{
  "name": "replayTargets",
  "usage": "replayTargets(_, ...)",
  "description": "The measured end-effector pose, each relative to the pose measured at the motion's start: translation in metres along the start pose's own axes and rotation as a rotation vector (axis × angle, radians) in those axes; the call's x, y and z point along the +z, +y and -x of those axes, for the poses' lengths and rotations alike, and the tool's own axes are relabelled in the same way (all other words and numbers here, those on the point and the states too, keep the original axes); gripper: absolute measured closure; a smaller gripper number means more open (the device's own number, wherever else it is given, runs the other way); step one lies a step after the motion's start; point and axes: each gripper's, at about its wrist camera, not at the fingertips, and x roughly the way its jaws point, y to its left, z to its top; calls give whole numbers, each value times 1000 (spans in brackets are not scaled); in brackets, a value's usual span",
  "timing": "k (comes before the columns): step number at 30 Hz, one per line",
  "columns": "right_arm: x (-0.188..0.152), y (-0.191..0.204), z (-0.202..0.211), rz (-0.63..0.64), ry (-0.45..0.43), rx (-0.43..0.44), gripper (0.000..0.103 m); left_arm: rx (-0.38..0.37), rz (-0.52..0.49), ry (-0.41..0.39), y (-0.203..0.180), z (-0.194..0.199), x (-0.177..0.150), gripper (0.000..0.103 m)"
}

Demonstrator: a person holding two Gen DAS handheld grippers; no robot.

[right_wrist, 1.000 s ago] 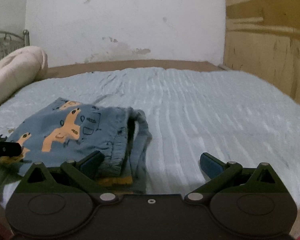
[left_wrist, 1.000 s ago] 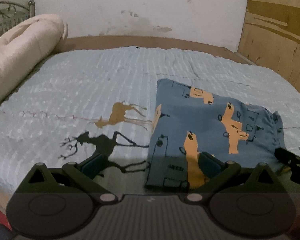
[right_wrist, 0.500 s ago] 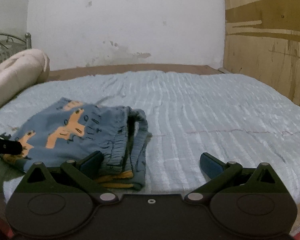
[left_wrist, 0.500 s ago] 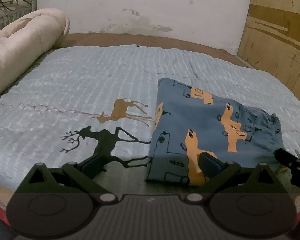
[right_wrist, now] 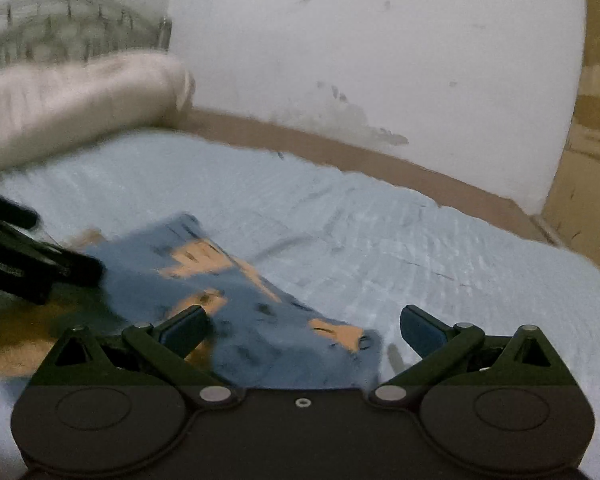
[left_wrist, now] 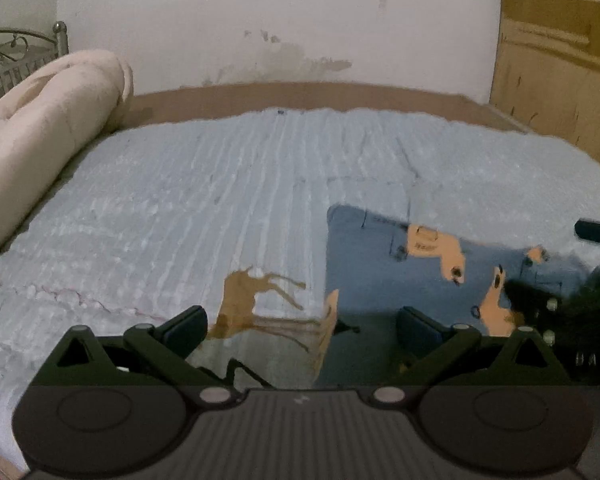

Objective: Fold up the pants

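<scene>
The folded blue pants point(left_wrist: 384, 276) with orange animal prints lie on the pale blue bedspread point(left_wrist: 228, 200), at the lower right of the left wrist view. My left gripper point(left_wrist: 300, 326) is open and empty, low over the pants' left edge. My right gripper point(right_wrist: 302, 326) is open and empty, directly over the pants point(right_wrist: 260, 320), which look blurred. The right gripper's dark body shows at the right edge of the left wrist view point(left_wrist: 556, 308). The left gripper shows at the left edge of the right wrist view point(right_wrist: 28, 260).
A rolled cream quilt point(left_wrist: 44, 120) lies along the bed's left side, by a metal headboard point(left_wrist: 12, 56). A white wall point(left_wrist: 280, 20) stands behind the bed and wooden panelling point(left_wrist: 560, 60) to the right. An orange deer print point(left_wrist: 248, 296) marks the bedspread.
Both grippers have moved forward over the pants. The right gripper has swung left and come down over them; its view is now motion-blurred. Both stay open.
</scene>
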Motion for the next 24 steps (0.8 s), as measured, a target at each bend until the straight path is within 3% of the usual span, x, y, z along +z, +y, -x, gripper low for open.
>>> replayTargets(3,-4,-16,-15,-13,23,-45,1,-11,9,-10,0,-6,-8,1)
replayTargets(9,-22,-63,-14,-219,36,-101,1,-8,16,-11,0,-2,-3,1)
replayTargets(12,-22,-54,5,-152,-36,-220,1,-3,-21,-52,-5,2,7,1)
replayTargets(15,-28,-49,26,-164,-79,-182,1,0,-60,-57,-13,-5,15,1)
replayTargets(17,-36,-45,31,-170,-63,-159,1,24,-92,-36,-17,-17,16,1)
replayTargets(19,-45,-43,32,-158,-46,-229,1,18,-99,-23,-18,-26,12,0)
replayTargets(21,-53,-47,33,-187,-35,-281,1,1,-71,-29,-15,-29,7,0)
replayTargets(24,-57,-48,28,-209,-17,-273,1,-11,-29,-27,-10,-27,4,1)
